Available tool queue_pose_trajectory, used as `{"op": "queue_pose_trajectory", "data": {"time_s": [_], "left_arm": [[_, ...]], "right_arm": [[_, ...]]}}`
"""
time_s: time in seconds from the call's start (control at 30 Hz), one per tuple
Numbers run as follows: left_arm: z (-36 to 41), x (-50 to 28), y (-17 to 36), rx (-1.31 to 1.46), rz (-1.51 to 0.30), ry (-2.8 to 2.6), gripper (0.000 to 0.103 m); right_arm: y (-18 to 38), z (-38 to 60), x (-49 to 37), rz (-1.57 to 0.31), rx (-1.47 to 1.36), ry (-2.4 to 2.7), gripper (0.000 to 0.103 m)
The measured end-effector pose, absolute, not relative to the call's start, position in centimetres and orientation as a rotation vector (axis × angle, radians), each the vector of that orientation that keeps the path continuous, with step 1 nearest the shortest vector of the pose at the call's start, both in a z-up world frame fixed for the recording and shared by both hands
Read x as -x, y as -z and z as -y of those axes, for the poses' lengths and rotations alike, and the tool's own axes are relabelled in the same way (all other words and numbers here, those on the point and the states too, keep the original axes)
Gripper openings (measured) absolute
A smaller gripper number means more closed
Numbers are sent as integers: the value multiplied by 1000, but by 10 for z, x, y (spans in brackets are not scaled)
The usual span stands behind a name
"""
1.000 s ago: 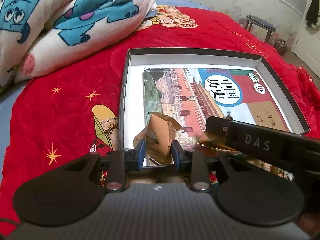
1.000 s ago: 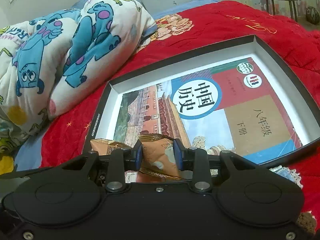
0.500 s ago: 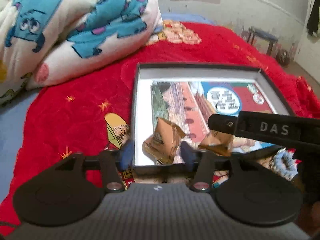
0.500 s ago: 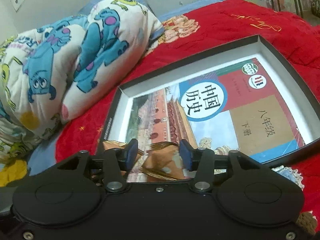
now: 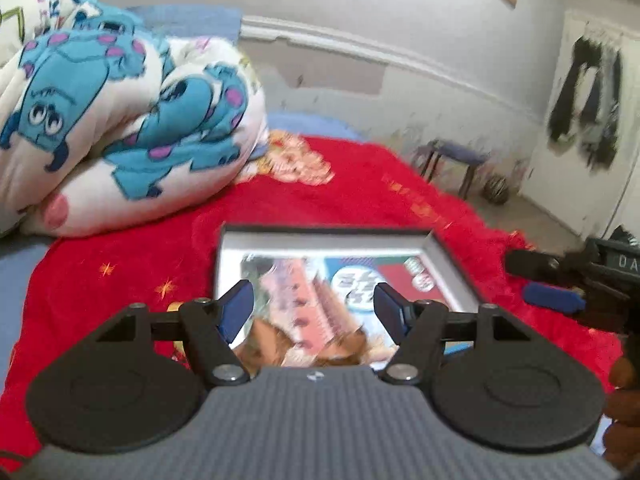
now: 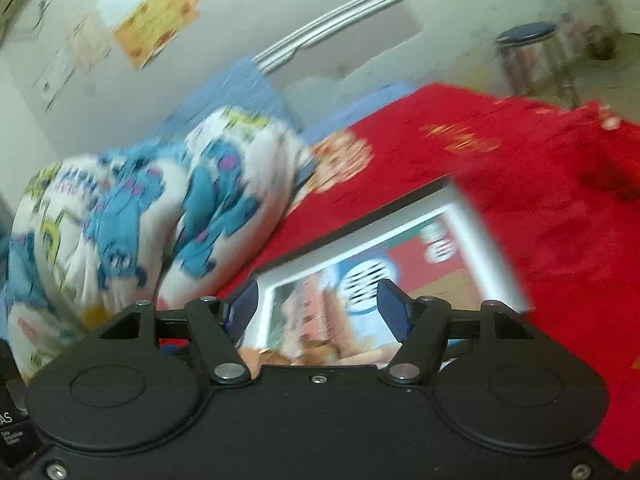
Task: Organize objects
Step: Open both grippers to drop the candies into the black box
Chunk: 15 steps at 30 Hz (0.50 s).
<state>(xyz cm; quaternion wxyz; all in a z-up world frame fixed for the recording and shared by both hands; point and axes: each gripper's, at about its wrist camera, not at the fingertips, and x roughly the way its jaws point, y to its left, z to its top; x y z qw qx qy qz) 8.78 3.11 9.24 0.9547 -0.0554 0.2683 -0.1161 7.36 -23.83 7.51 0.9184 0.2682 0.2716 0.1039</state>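
A bedroom: red bedspread (image 5: 360,200), cartoon quilt (image 5: 120,120).

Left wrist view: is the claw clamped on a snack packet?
No, the left claw has just been opening and stands wide, its blue pads clear of the snack packets lying in the box.

Left gripper (image 5: 316,300) with blue-padded jaws spread wide, just been opening, nothing between them. Below and beyond, crumpled brown snack packets (image 5: 308,346) lying on a colourful textbook (image 5: 360,280) inside a shallow dark-rimmed white box (image 5: 452,258). Box resting on a red plush blanket (image 5: 132,248) over the bed. Folded white quilt with blue cartoon monsters (image 5: 120,128) at the far left corner. Right gripper (image 5: 556,284) off the box's right edge, blurred.
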Motion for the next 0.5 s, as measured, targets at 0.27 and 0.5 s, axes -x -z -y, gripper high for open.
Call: {"op": "queue_pose_trajectory", "data": {"time_s": [0.27,0.5], "left_arm": [[-19,-68,-90,85,-562,325,78],[20,-48,-63,6,-678,416,60]], "right_arm": [[-81,291,-20,-527,-598,-27,63],[-66,273,-9,-584,-591,-73,63]]}}
